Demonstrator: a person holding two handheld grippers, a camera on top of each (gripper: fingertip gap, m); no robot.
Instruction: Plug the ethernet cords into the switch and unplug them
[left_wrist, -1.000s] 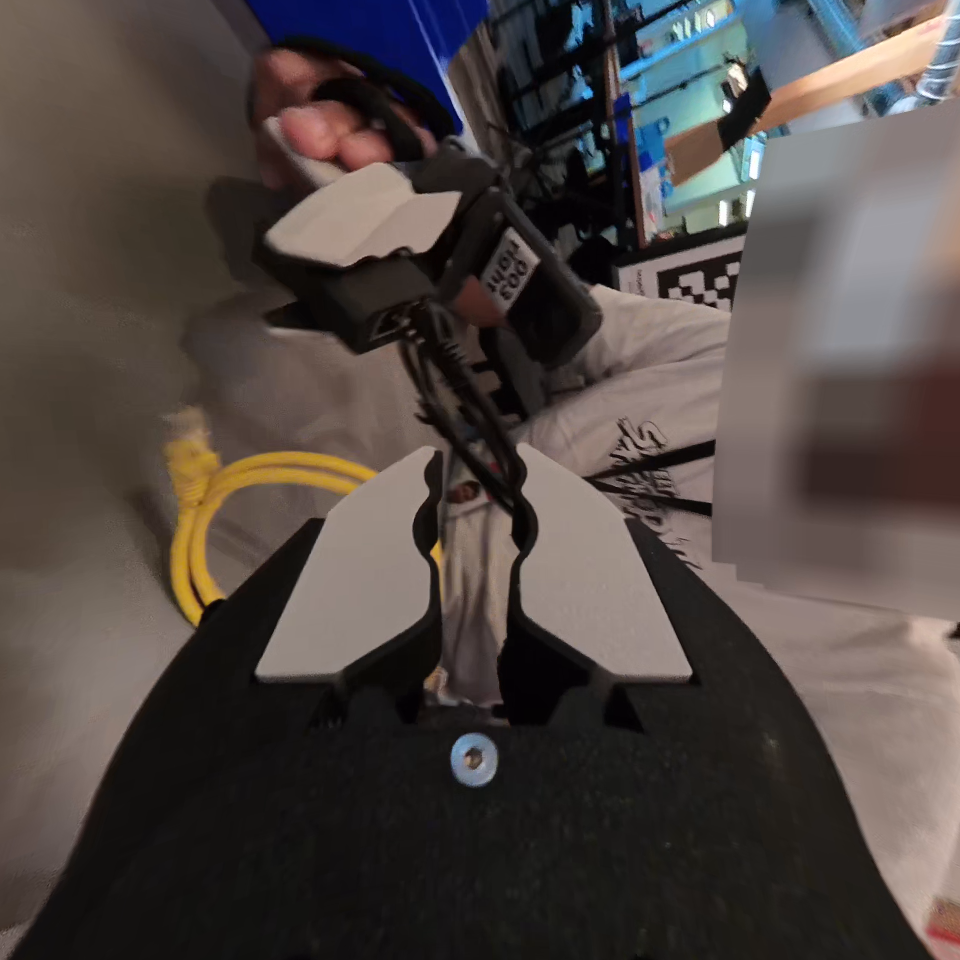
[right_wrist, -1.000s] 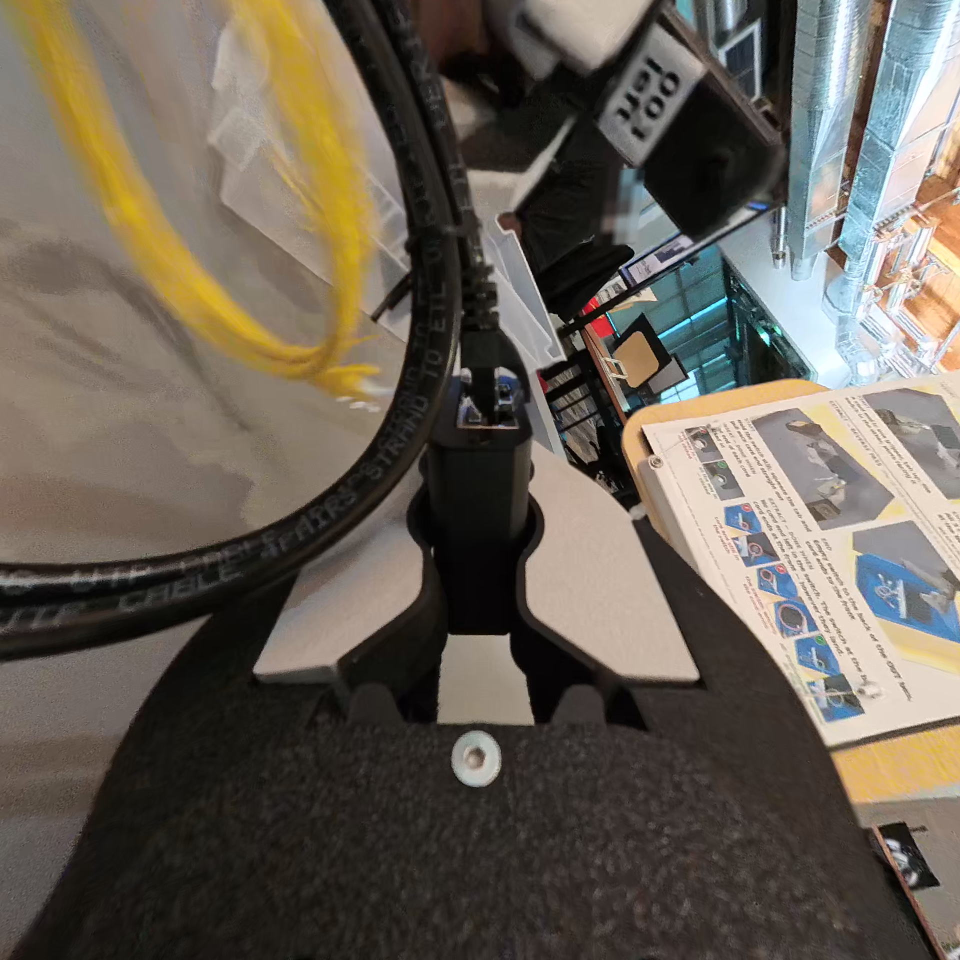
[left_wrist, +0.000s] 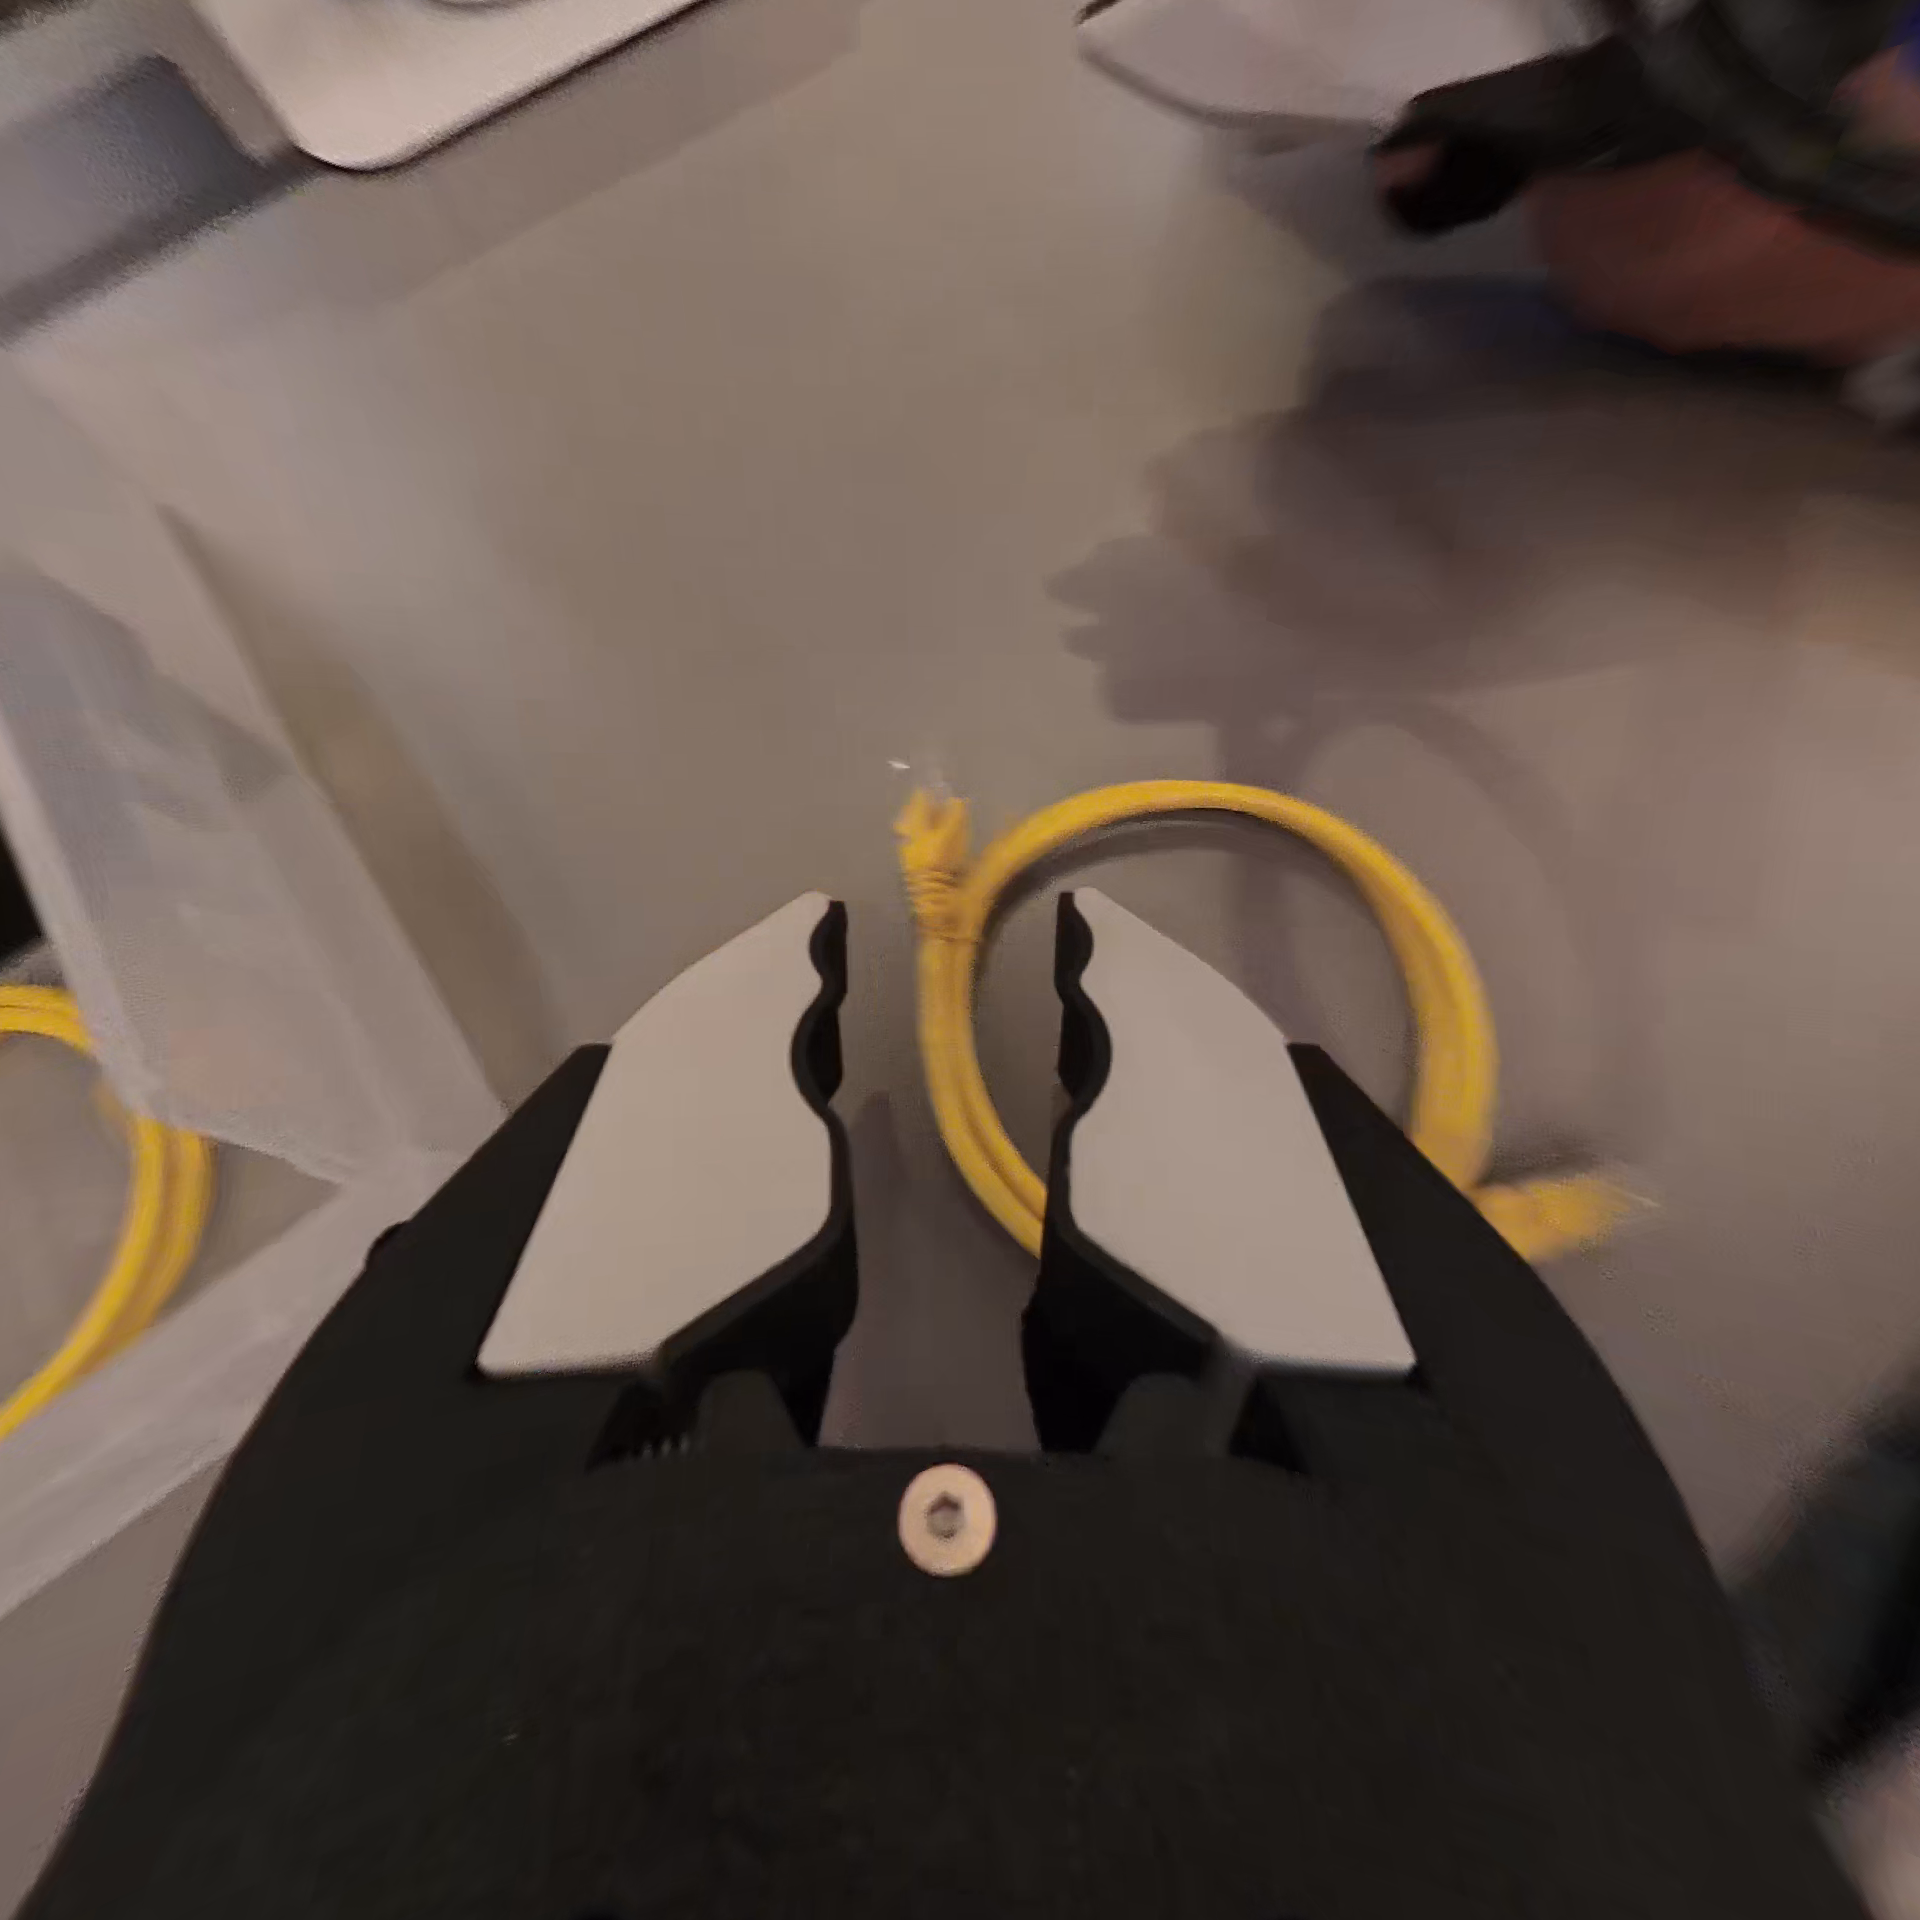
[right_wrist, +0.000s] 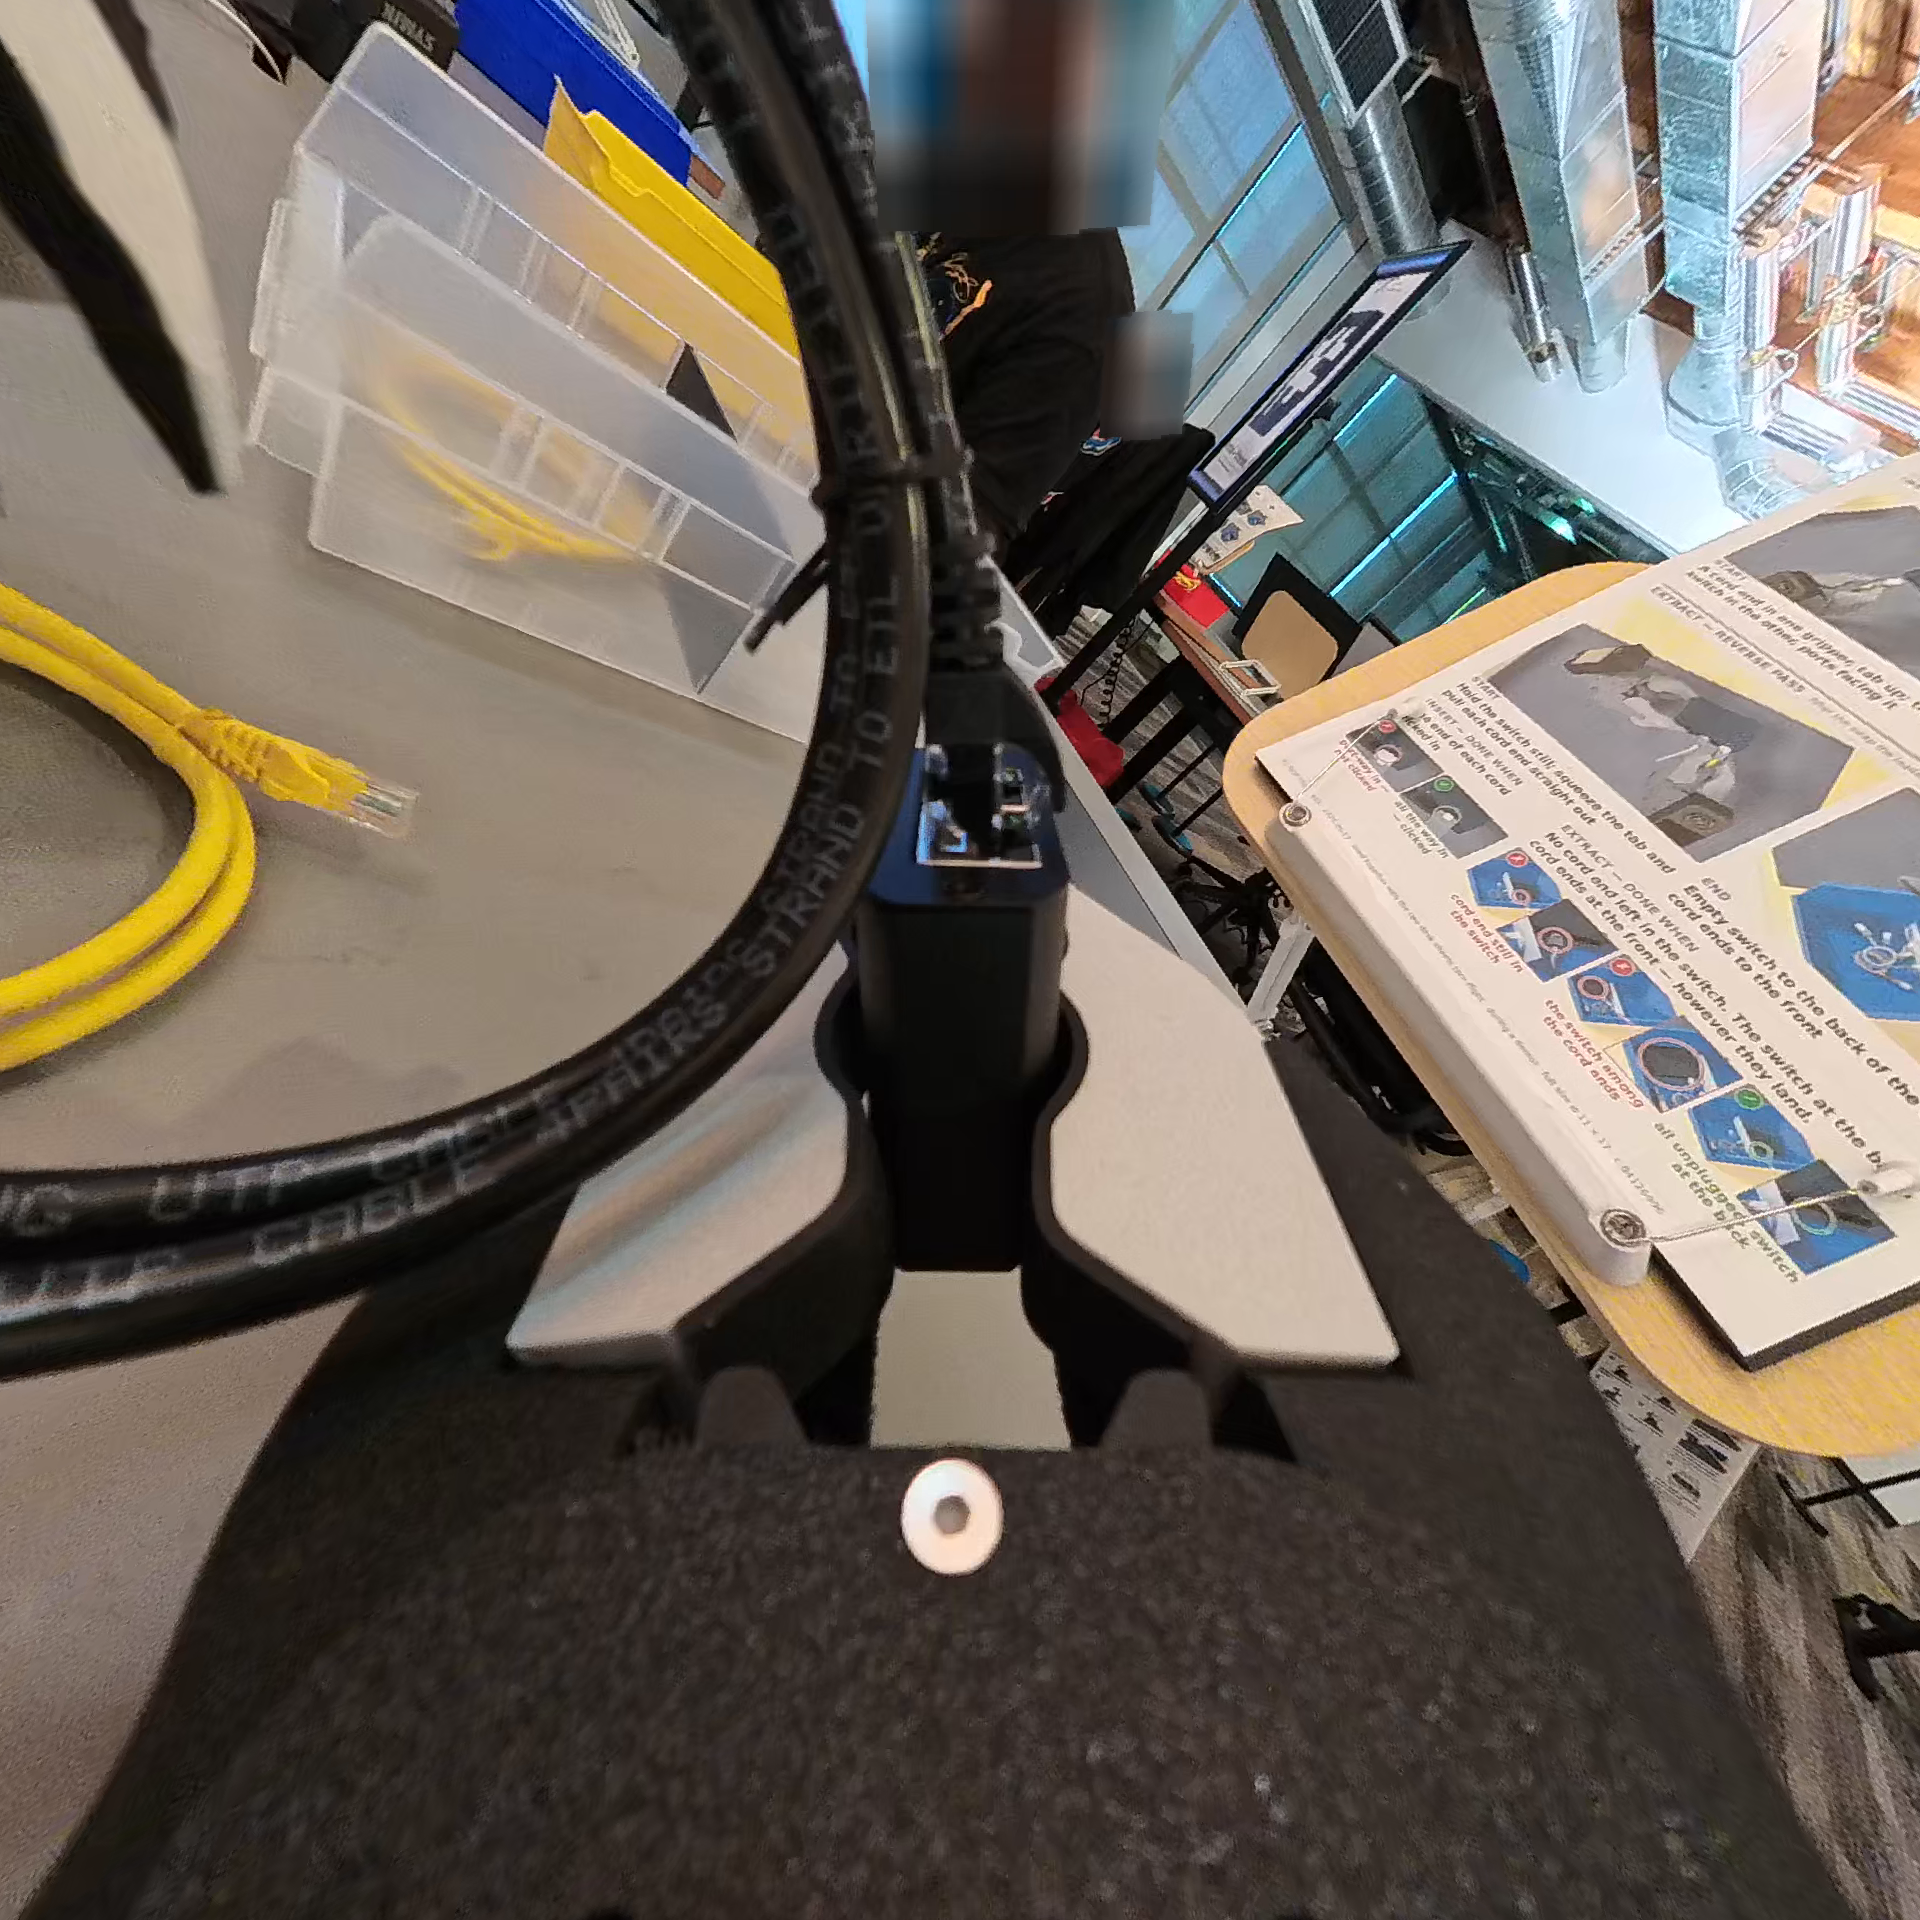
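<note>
Between the left claw's (left_wrist: 951, 914) spread, empty fingers: yellow cord (left_wrist: 940, 997). Right claw (right_wrist: 961, 1049) clamps the switch (right_wrist: 961, 1018). Blur risks pinching cable, not plug.

The right gripper (right_wrist: 958, 1049) clamps an upright black switch (right_wrist: 961, 997) — a black cord (right_wrist: 831, 883) plugged in.

The black switch (right_wrist: 961, 1049) stands upright at centre frame, port end at twelve o'clock, its body clamped between grey fingers. A black ethernet cord (right_wrist: 582, 1091) is plugged into that port, looping round toward nine o'clock. On the grey table at nine o'clock lies a coiled yellow ethernet cord (right_wrist: 208, 831), its clear plug unplugged and pointing toward three o'clock.
</note>
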